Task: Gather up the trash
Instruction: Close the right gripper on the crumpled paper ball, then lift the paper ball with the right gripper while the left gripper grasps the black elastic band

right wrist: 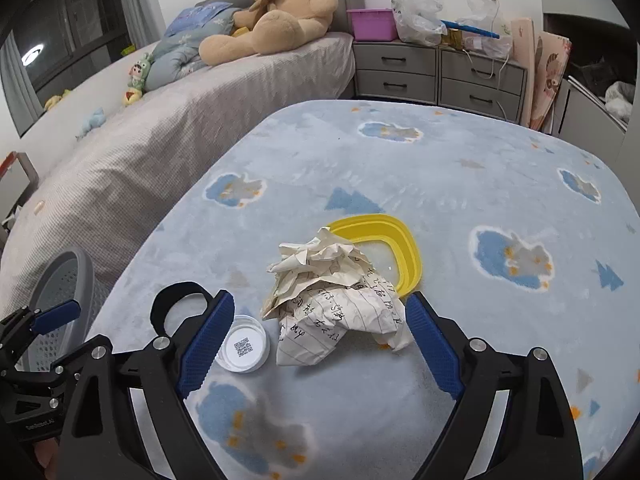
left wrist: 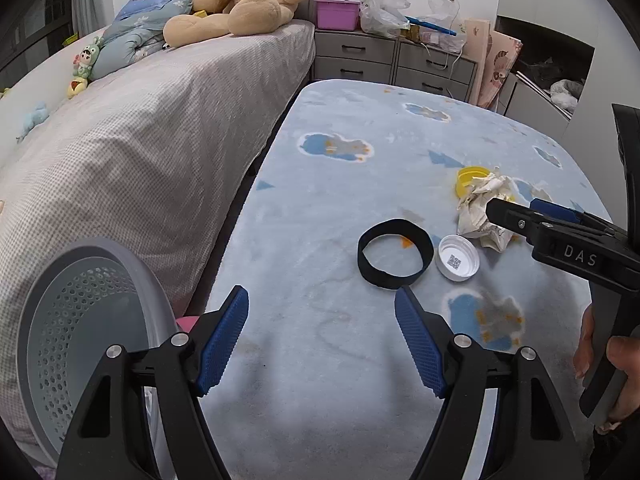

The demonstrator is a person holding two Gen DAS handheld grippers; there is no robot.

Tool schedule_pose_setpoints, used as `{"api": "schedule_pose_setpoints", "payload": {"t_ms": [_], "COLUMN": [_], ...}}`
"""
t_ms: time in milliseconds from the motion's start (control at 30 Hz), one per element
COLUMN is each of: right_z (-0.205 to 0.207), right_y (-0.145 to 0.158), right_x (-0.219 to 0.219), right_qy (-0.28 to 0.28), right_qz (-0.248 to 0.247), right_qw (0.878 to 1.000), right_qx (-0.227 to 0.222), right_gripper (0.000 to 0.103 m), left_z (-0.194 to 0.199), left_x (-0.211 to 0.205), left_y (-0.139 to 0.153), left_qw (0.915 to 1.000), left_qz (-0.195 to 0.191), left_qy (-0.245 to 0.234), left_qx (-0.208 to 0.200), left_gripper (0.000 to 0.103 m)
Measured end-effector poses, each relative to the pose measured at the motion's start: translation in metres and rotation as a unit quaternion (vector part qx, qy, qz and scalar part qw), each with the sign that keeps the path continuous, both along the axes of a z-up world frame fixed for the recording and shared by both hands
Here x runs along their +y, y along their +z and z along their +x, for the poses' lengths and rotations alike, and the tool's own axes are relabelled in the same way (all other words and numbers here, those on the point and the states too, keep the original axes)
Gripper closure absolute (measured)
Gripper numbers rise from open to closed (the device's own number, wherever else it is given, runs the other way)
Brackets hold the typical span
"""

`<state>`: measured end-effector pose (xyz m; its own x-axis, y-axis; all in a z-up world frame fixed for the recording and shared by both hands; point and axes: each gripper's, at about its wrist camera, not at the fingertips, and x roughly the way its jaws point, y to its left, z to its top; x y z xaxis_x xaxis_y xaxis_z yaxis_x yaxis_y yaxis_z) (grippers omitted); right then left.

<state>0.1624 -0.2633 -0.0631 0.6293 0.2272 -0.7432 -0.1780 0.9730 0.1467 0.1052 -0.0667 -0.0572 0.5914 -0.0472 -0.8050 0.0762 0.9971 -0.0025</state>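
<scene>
A crumpled ball of lined paper (right wrist: 332, 300) lies on the blue blanket (right wrist: 440, 184), against a yellow lid (right wrist: 396, 240). My right gripper (right wrist: 320, 310) is open, its fingers on either side of the paper; it also shows in the left wrist view (left wrist: 516, 210). A white bottle cap (right wrist: 244, 348) and a black band (right wrist: 176, 300) lie left of the paper. My left gripper (left wrist: 322, 306) is open and empty, just short of the black band (left wrist: 394, 254) and the cap (left wrist: 458, 258). A grey perforated basket (left wrist: 80, 320) stands at the left.
A bed with a grey cover (left wrist: 160, 120) runs along the left, with a teddy bear (left wrist: 248, 0) and small toys on it. Grey drawers (left wrist: 392, 60) with plastic bags and a purple box (left wrist: 336, 14) stand at the back.
</scene>
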Motion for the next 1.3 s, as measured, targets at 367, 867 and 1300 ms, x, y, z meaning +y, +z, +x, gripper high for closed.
{"api": "schedule_pose_setpoints", "payload": {"t_ms": [367,867,1300], "right_z": [0.011,0.005,-0.008], "right_y": [-0.013,-0.008,0.020], "right_x": [0.009,0.008,-0.013], "right_qy": [-0.003,-0.001,-0.007], "right_qz": [-0.035,-0.041,0.025], "right_qw": [0.999,0.999,0.999], "right_qx": [0.014,-0.001,-0.024], "right_gripper": [0.015,0.043,0.043], "left_z": [0.002,0.001,0.008], "left_x": [0.000,-0.010,-0.011], "left_y": [-0.004,-0.001,-0.004], "left_qw": [1.0000,0.9999,0.9986], "left_qz": [-0.003,0.008,0.053], "left_qy": [0.001,-0.014,0.006], "left_qx": [-0.009,-0.002,-0.001], "left_gripper": [0.031,0.016,0.015]}}
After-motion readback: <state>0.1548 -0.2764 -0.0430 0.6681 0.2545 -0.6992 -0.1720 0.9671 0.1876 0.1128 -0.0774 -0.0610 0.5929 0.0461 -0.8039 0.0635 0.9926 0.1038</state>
